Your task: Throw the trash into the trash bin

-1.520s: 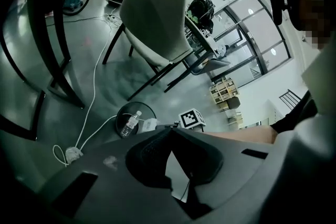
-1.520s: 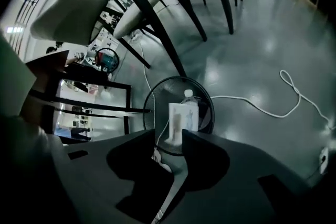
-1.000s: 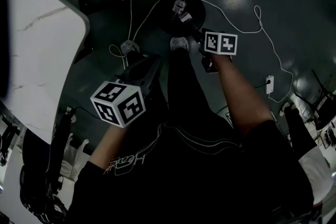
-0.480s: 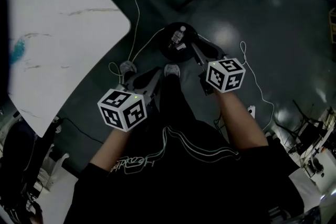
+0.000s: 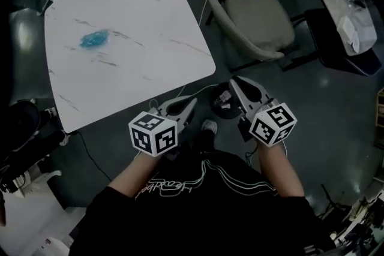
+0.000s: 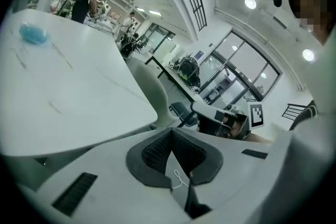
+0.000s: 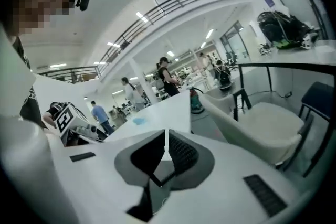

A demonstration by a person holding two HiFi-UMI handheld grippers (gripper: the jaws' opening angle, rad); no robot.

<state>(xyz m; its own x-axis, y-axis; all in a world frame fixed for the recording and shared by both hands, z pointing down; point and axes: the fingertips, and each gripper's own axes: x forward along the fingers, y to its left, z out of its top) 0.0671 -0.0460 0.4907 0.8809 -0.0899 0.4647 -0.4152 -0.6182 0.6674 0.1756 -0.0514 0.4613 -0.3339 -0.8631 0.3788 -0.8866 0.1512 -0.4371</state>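
**Head view.** We see both tools up in front of the torso. The left gripper (image 5: 193,102) and the right gripper (image 5: 234,81) flank the trash bin (image 5: 223,102), which stands on the floor with pale litter inside. A blue wad (image 5: 95,39) lies on the white table (image 5: 150,21), well apart from the bin. A second ago the right gripper hung at the bin's mouth, with a bottle visible inside. Now the bin sits small and lower, and the table and chair (image 5: 258,15) have come into frame. We judge one drop done and the wad next.

**Left gripper view.** The jaw tips are pressed together with nothing between them. The table spreads ahead, with the wad at its far side.

**Right gripper view.** The jaws have just been closing and now meet, empty. The wad shows beyond them, with the chair to the right.
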